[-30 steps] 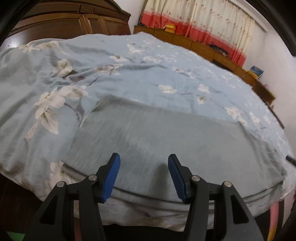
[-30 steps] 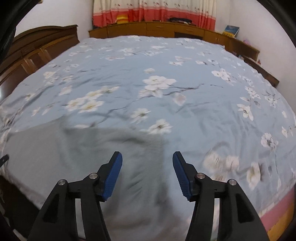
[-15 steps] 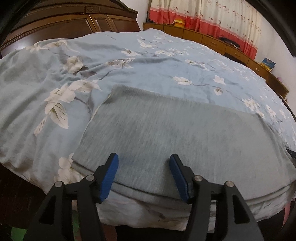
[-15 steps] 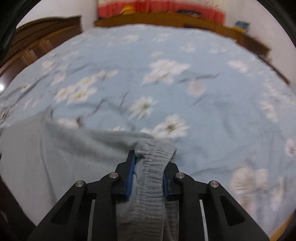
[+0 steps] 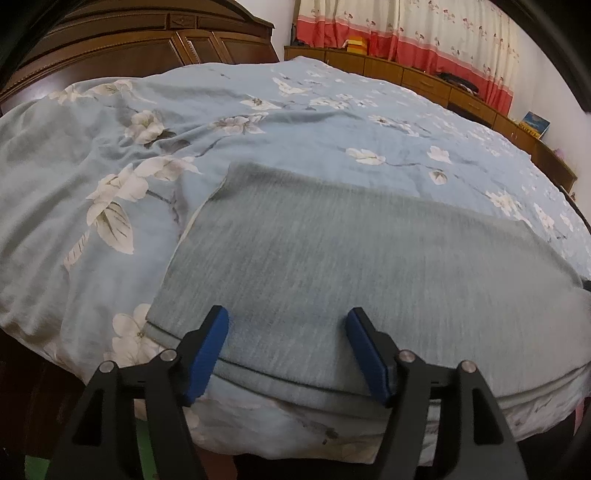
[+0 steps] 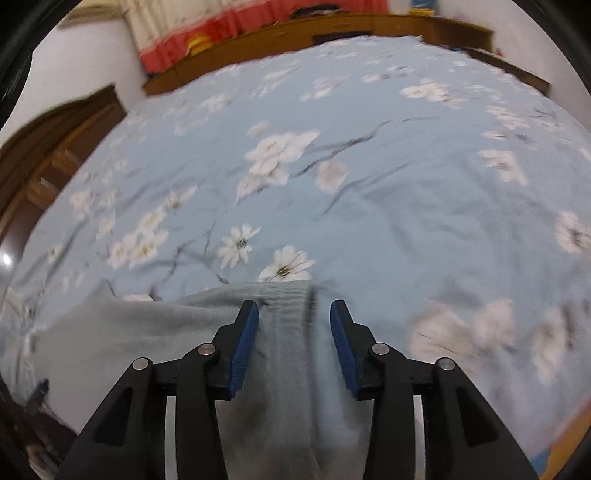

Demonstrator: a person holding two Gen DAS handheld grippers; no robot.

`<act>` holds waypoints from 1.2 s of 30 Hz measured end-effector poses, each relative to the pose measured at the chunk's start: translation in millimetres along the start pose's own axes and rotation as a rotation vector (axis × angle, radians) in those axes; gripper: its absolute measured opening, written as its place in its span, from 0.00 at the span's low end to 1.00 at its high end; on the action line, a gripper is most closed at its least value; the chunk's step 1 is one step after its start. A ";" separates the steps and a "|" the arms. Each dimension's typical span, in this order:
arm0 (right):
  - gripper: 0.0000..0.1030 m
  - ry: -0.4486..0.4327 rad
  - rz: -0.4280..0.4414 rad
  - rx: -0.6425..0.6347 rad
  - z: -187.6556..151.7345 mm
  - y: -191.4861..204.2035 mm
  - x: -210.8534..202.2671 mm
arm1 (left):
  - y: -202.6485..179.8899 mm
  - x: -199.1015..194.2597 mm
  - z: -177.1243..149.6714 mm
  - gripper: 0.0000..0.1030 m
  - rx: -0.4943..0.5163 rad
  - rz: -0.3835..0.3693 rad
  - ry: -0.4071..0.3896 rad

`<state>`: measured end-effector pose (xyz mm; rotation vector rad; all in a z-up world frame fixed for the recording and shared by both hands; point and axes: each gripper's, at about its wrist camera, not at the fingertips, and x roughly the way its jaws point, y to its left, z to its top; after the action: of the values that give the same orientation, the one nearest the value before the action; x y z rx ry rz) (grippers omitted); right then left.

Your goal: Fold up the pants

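Observation:
Grey pants (image 5: pixel 354 266) lie flat on the blue flowered bedspread (image 5: pixel 110 206), along the bed's near edge. My left gripper (image 5: pixel 288 350) is open and empty, its blue pads straddling the near hem just above the cloth. In the right wrist view the pants' waistband end (image 6: pixel 291 302) lies between the fingers of my right gripper (image 6: pixel 293 343). That gripper is open with gaps beside the cloth. The right view is blurred.
A dark wooden wardrobe (image 5: pixel 129 48) stands at the far left. A low wooden cabinet (image 5: pixel 443 85) runs under red and cream curtains (image 5: pixel 406 33) behind the bed. The bed's edge drops away just below both grippers.
My right gripper closed on the waistband half a second ago and has now opened, the cloth lying loose between its fingers. My left gripper stayed open and moved slightly closer over the hem.

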<state>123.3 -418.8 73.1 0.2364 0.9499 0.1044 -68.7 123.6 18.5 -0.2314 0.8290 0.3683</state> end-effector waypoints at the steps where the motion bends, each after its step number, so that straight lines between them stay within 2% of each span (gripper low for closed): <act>1: 0.42 -0.007 0.005 0.008 -1.8 -3.8 -10.8 | -0.3 0.1 -0.4 0.68 0.000 0.000 -0.003; 5: 0.45 0.038 0.069 0.045 -17.3 -18.0 -30.5 | -0.6 -0.3 -1.9 0.68 -0.001 0.001 -0.013; 8: 0.45 0.084 0.064 0.058 -35.1 -24.0 -28.4 | 0.3 -0.4 -2.3 0.68 -0.008 -0.003 -0.016; 12: 0.45 0.219 0.137 0.157 -67.7 -25.6 -5.9 | 2.2 -5.2 -3.3 0.69 -0.019 -0.020 -0.015; 13: 0.45 0.199 0.122 0.153 -70.7 -23.0 -6.6 | 3.0 -7.9 -4.1 0.69 -0.020 -0.030 -0.017; 14: 0.41 0.173 0.112 0.135 -72.2 -19.1 -9.4 | 4.1 -11.2 -5.2 0.69 -0.021 -0.043 -0.021; 15: 0.33 0.162 0.105 0.132 -72.3 -17.2 -10.9 | 6.2 -14.7 -6.8 0.69 -0.024 -0.057 -0.024; 16: 0.21 0.144 0.102 0.141 -72.3 -15.7 -14.5 | 8.5 -17.3 -8.3 0.69 -0.027 -0.065 -0.025; 18: 0.21 0.106 0.063 0.165 -72.0 -15.2 -26.5 | 15.8 -20.8 -11.6 0.69 -0.040 -0.062 -0.021; 20: 0.21 0.075 0.021 0.130 -70.9 -12.9 -34.7 | 27.5 -24.4 -13.8 0.69 -0.068 -0.063 -0.014; 23: 0.24 0.141 -0.049 0.059 -74.2 -6.0 -27.3 | 46.6 -29.8 -17.5 0.69 -0.109 -0.045 -0.022; 25: 0.24 0.154 -0.075 0.019 -76.5 -2.3 -28.8 | 57.9 -30.0 -19.0 0.69 -0.147 -0.035 -0.008; 28: 0.26 0.118 -0.127 -0.059 -73.6 6.8 -44.9 | 72.0 -36.4 -19.5 0.69 -0.214 -0.065 -0.021; 31: 0.29 0.067 -0.192 -0.111 -71.2 20.9 -63.0 | 75.0 -43.4 -14.3 0.69 -0.220 -0.086 -0.033; 36: 0.30 0.043 -0.130 -0.223 -84.6 66.0 -79.6 | 68.0 -50.8 -6.2 0.69 -0.222 -0.159 -0.051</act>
<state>9.2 -357.0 105.1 -0.0331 0.9854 0.0953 -131.8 171.9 48.7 -0.4893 0.7141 0.3154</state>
